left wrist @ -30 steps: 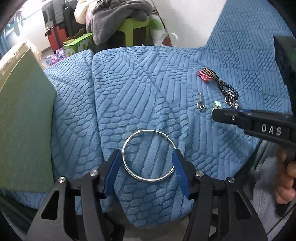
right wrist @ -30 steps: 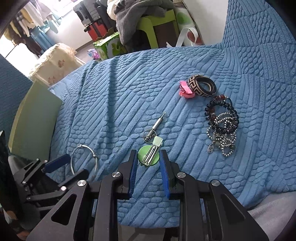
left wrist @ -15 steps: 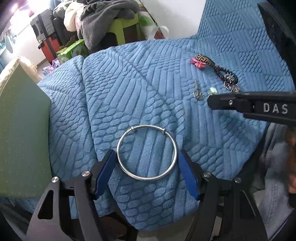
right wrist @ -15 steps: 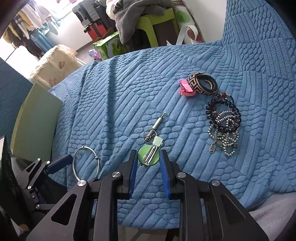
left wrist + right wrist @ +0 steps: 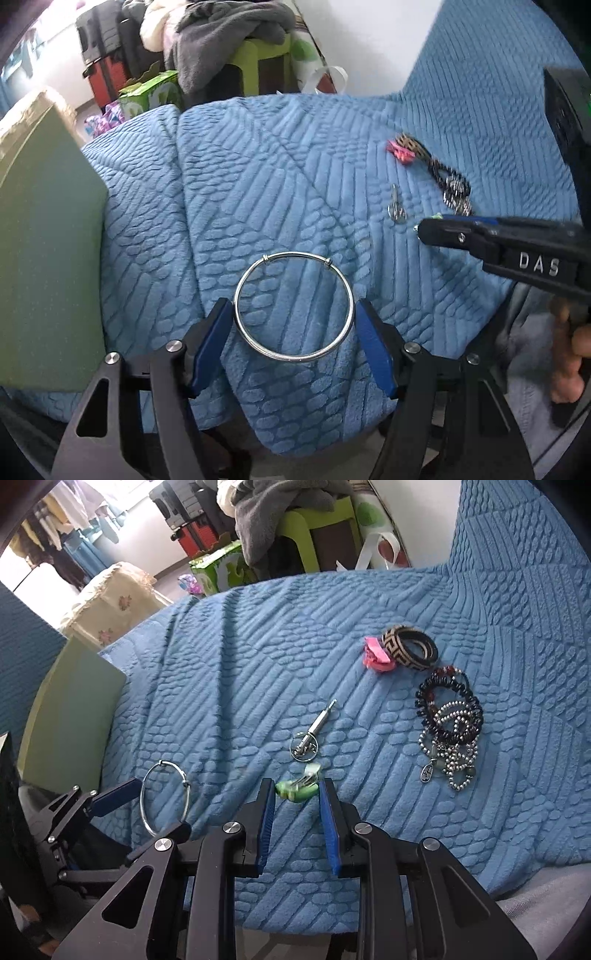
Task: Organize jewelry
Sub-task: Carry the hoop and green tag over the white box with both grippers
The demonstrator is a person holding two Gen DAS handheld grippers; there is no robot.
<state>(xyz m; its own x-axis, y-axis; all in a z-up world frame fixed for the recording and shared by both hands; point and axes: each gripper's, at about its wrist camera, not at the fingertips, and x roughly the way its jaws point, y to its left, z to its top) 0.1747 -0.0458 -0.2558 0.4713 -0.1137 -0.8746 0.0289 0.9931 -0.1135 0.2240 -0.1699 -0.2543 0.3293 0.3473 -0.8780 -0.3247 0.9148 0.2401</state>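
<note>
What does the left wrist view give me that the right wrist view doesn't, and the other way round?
Only the left wrist view shows the thin silver bangle face-on, lying between the open left gripper, apparently untouched, and a bare hand on the right handle. Only the right wrist view shows the small green clip-like charm between the right gripper fingertips; it is blurred, so contact is unclear. Both show the blue quilted cover, silver keyring tool, pink clip, patterned black-and-tan bangle and beaded bracelet pile.
</note>
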